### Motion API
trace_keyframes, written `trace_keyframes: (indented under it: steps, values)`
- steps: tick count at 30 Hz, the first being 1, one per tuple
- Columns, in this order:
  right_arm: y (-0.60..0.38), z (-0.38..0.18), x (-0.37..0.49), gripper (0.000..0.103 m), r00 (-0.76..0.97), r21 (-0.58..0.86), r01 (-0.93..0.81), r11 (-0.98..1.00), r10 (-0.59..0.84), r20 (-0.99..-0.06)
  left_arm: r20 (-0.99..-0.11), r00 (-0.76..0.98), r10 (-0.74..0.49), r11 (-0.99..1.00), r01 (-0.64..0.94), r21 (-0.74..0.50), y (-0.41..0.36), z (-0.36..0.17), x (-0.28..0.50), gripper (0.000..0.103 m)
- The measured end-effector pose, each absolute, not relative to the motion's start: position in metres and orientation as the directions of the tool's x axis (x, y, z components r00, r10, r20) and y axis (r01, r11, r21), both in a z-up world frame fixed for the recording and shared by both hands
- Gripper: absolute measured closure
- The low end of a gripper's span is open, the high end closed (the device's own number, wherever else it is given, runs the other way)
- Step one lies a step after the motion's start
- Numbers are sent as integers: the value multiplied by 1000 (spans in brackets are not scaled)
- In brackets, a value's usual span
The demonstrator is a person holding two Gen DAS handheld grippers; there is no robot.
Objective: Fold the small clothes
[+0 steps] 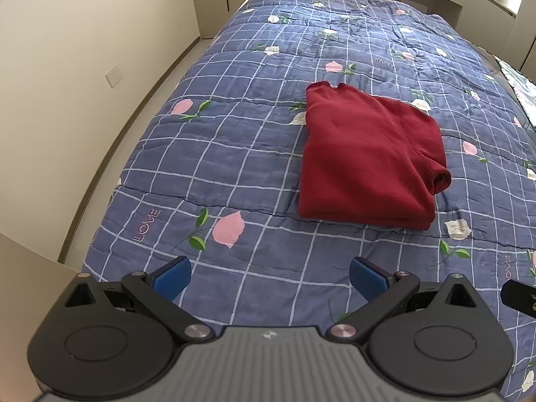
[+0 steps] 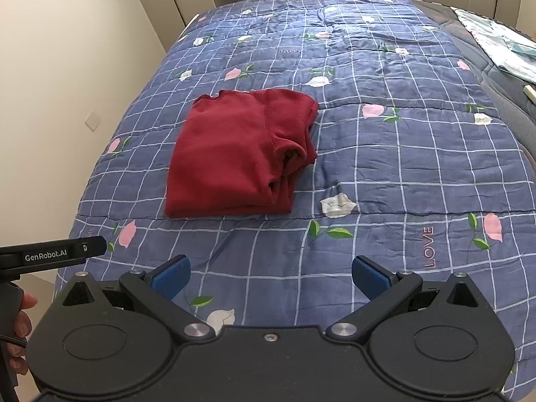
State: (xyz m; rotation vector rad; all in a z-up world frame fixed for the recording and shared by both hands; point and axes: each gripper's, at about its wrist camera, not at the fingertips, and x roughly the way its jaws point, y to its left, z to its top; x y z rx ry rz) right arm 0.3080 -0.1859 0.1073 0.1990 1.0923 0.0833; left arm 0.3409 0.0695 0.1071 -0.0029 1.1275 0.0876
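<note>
Your left gripper (image 1: 269,279) hangs over the near edge of the quilt (image 1: 234,154), jaws spread wide with nothing between the blue pads (image 1: 172,279). Your right gripper (image 2: 269,279) sits the same way, jaws apart and empty, with the quilt's grid showing between them. The red garment (image 1: 365,157) lies folded into a compact rectangle on the quilt, well ahead of both grippers (a sleeve cuff peeks from its right-hand side), touched by neither. The wall (image 1: 67,67) runs along the bed's left side.
</note>
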Motion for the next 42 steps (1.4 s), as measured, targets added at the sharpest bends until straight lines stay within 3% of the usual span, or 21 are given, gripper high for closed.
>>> trace_keyframes:
  steps: [42]
  values:
    - [-190,96,323,1,421,216,39,976,180,-889,-919,376,116,993,-66,98,63,97,355,1]
